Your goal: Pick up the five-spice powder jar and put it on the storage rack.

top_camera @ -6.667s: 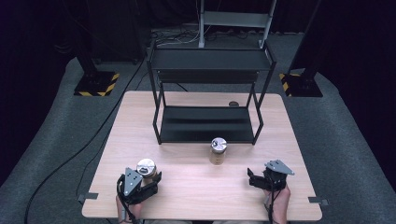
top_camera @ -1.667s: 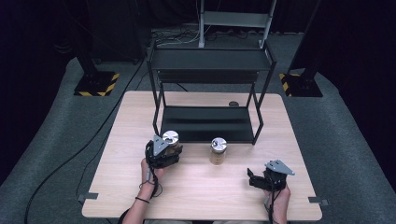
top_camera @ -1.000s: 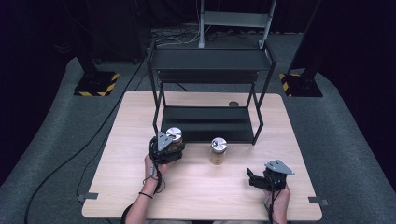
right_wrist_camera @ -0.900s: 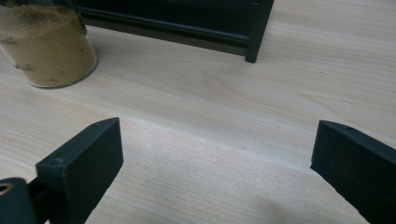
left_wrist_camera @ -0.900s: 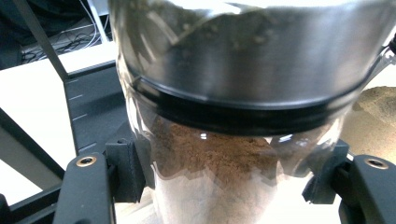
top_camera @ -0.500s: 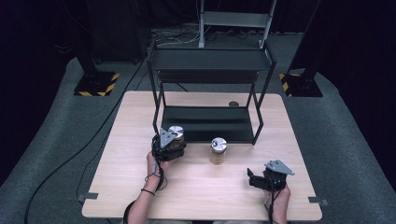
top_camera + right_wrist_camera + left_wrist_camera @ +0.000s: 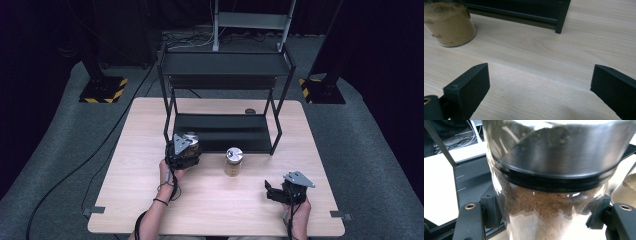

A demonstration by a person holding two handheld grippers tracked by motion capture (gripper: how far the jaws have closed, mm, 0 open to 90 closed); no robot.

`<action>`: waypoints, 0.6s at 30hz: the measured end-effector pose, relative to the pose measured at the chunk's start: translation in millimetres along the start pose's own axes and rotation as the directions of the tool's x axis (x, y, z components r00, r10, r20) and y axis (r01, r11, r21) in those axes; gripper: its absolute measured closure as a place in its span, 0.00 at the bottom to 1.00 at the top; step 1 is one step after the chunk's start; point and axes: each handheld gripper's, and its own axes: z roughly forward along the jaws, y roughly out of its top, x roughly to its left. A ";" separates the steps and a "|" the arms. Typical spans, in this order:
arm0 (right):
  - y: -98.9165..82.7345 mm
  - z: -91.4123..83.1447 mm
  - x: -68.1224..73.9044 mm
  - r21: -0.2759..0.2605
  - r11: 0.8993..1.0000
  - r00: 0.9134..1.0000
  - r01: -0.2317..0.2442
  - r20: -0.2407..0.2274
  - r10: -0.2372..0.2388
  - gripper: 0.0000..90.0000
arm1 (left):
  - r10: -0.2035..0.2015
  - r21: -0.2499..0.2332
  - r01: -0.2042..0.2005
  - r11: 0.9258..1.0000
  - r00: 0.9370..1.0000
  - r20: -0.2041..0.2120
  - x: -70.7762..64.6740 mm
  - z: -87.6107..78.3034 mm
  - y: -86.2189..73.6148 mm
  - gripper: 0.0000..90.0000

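A glass jar of brown powder (image 7: 554, 202) with a metal lid sits between the jaws of my left gripper (image 7: 544, 213), and both pads press its sides. In the high view this gripper (image 7: 186, 148) holds the jar (image 7: 190, 138) at the front left corner of the black shelf rack (image 7: 222, 131), by its lower shelf (image 7: 471, 177). A second jar (image 7: 233, 161) of lighter powder stands on the table in front of the rack. My right gripper (image 7: 270, 191) rests near the table's front right, open over bare wood (image 7: 539, 85), with that jar (image 7: 447, 25) at its far left.
The rack has an upper shelf (image 7: 225, 65) above the lower one. A small dark round thing (image 7: 250, 111) lies on the table (image 7: 320, 150) behind the rack's right side. Cables run across the floor at left, and stands with striped bases flank the table.
The left gripper has carried its jar from the table's front left up to the rack's front left corner, creeping a little farther forward in the last second. The right gripper has stayed put.
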 end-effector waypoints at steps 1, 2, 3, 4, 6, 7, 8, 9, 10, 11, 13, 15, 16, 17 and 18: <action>0.0 0.0 0.0 0.000 1.000 1.000 0.000 0.000 0.000 0.01 | 0.000 0.000 0.000 1.000 1.000 0.000 0.0 0.0 0.0 0.35; -0.2 0.0 0.1 -0.001 1.000 1.000 0.000 0.000 0.000 0.01 | -0.001 0.000 0.001 1.000 1.000 0.001 0.3 1.0 0.8 0.35; -0.1 0.0 0.1 0.000 1.000 1.000 0.000 0.000 0.000 0.01 | -0.002 -0.001 0.002 1.000 1.000 0.001 0.3 1.4 1.2 0.35; -0.1 0.0 0.1 -0.001 1.000 1.000 0.000 0.000 0.000 0.01 | -0.001 0.001 0.001 1.000 1.000 0.000 0.4 1.9 2.0 0.35; -0.2 -0.1 0.1 -0.001 1.000 1.000 0.000 0.000 0.000 0.01 | -0.001 0.000 0.001 1.000 1.000 -0.002 0.2 3.2 2.6 0.35; -0.2 -0.1 0.1 -0.001 1.000 1.000 0.000 0.000 0.000 0.01 | -0.001 0.000 0.001 1.000 1.000 -0.002 0.2 3.2 2.6 0.35; -0.2 -0.1 0.0 -0.001 1.000 1.000 0.000 0.000 0.000 0.01 | 0.000 0.002 0.000 1.000 1.000 -0.002 0.4 3.6 3.2 0.35; -0.2 -0.1 0.0 -0.001 1.000 1.000 0.000 0.000 0.000 0.01 | -0.003 0.002 0.003 1.000 1.000 -0.003 0.4 5.0 3.6 0.35; -0.3 -0.1 0.0 -0.001 1.000 1.000 0.001 0.000 -0.001 0.01 | -0.006 0.003 0.006 1.000 1.000 -0.002 0.8 6.2 4.0 0.35; -0.3 -0.1 0.0 -0.002 1.000 1.000 0.001 0.000 -0.001 0.01 | -0.007 0.003 0.007 1.000 1.000 0.000 1.2 6.9 4.3 0.35; -0.3 -0.1 -0.1 -0.002 1.000 1.000 0.001 0.000 -0.001 0.01 | -0.008 0.003 0.008 1.000 1.000 0.000 1.6 8.0 4.9 0.35; -0.3 -0.1 0.0 -0.002 1.000 1.000 0.001 0.000 -0.001 0.01 | -0.010 0.002 0.010 1.000 1.000 0.000 2.0 9.5 6.3 0.35; -0.3 -0.1 0.0 -0.002 1.000 1.000 0.001 0.000 -0.001 0.01 | -0.011 0.000 0.011 1.000 1.000 0.001 2.4 10.3 6.7 0.35; -0.4 -0.2 0.1 -0.002 1.000 1.000 0.001 0.000 -0.001 0.01 | -0.015 -0.003 0.015 1.000 1.000 0.002 2.6 11.2 7.1 0.35; -0.4 -0.2 0.0 -0.002 1.000 1.000 0.001 0.000 -0.001 0.01 | -0.018 -0.004 0.018 1.000 1.000 0.001 2.6 12.1 7.5 0.35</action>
